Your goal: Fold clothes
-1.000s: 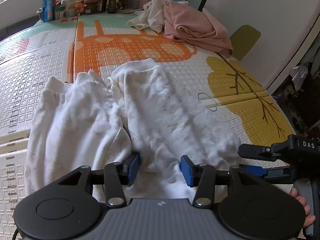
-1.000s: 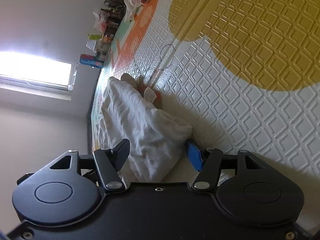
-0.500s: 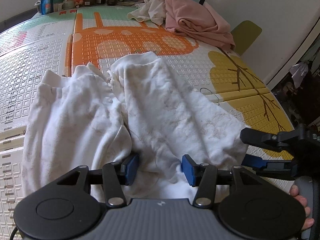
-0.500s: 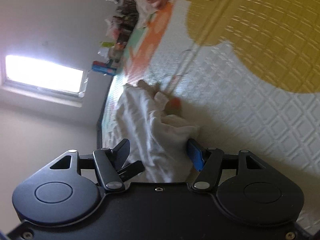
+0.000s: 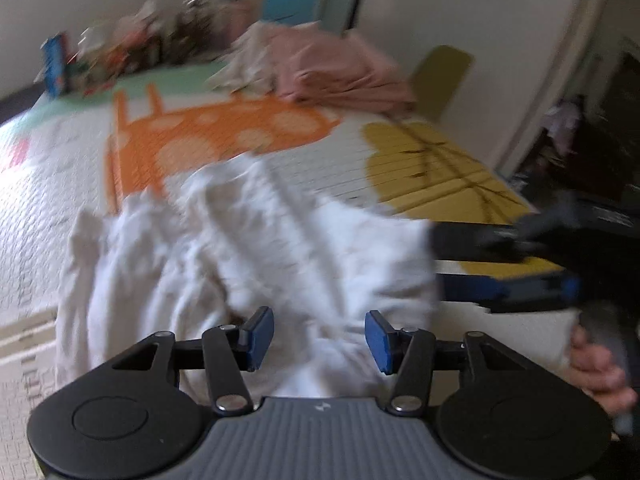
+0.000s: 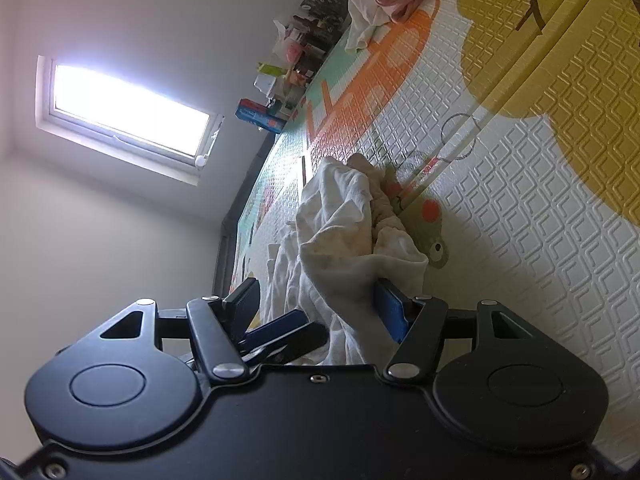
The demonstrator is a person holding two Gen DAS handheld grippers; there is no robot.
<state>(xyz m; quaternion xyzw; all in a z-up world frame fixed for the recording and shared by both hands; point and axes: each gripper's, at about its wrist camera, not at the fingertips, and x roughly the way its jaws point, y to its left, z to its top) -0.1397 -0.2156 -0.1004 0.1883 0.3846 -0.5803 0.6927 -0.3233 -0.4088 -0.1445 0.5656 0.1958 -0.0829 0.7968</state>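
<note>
A crumpled white garment [image 5: 248, 248] lies on the patterned play mat [image 5: 60, 184]. My left gripper [image 5: 320, 336] hovers over its near edge. Its blue pads stand wide apart and cloth fills the gap below them. My right gripper [image 5: 437, 266] comes in from the right, rolled on its side, with the garment's right edge between its fingers. In the right wrist view the garment [image 6: 344, 232] is raised off the mat [image 6: 520, 240]. It rests against one pad of the right gripper [image 6: 316, 308] and stays clear of the other pad. The left gripper [image 6: 288, 336] shows just beside it.
A pile of pink and cream clothes [image 5: 340, 76] sits at the mat's far end, and bottles and boxes [image 5: 132, 52] line the far wall. A hand [image 5: 596, 364] holds the right gripper's handle. A wall and a dark doorway bound the right side.
Both grippers have risen, and the garment's near right edge has come up with them. A frog print on the mat is now uncovered. The left view has tilted up and blurred.
</note>
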